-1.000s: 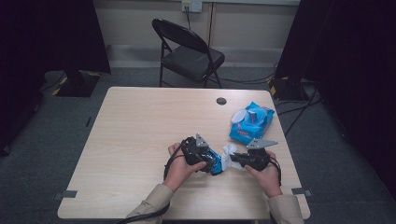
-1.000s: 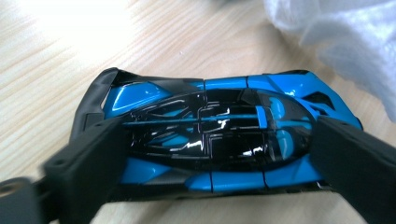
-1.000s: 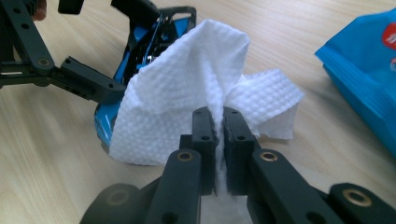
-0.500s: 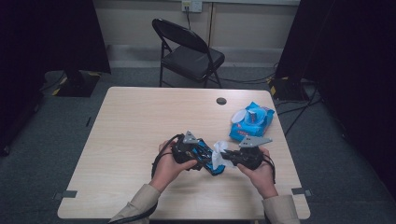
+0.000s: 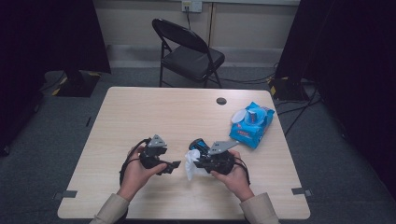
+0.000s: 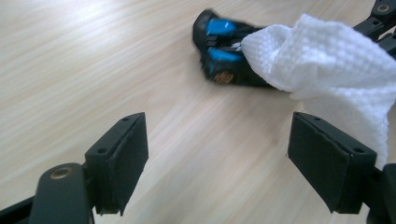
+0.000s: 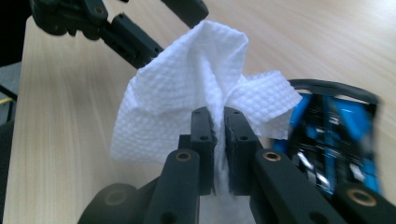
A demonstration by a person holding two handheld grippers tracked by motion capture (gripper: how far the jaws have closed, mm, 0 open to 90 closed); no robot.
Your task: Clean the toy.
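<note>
Over the pale wooden table (image 5: 154,116), before a black folding chair (image 5: 189,51), my right gripper (image 7: 215,122) pinches a white wipe (image 7: 187,93) while my left gripper (image 6: 217,154), its jaws just closing a little, stays spread.

White wipe pinched; black-and-blue object beside it on the tabletop.

The crumpled white textured paper wipe (image 7: 187,98) is pinched near its middle between the closed jaws of the right gripper (image 7: 215,122), its loose folds bunched and fanning upward and to the sides in the right gripper view. In the high view it hangs off the gripper's tip just above the pale wood-grain table (image 5: 154,116), near the front edge. The small black object with bright blue panels (image 6: 224,49) lies on the table right behind the wipe, partly covered by a fold; whether they touch cannot be told. Its outline is blurred, detail unclear.
</note>
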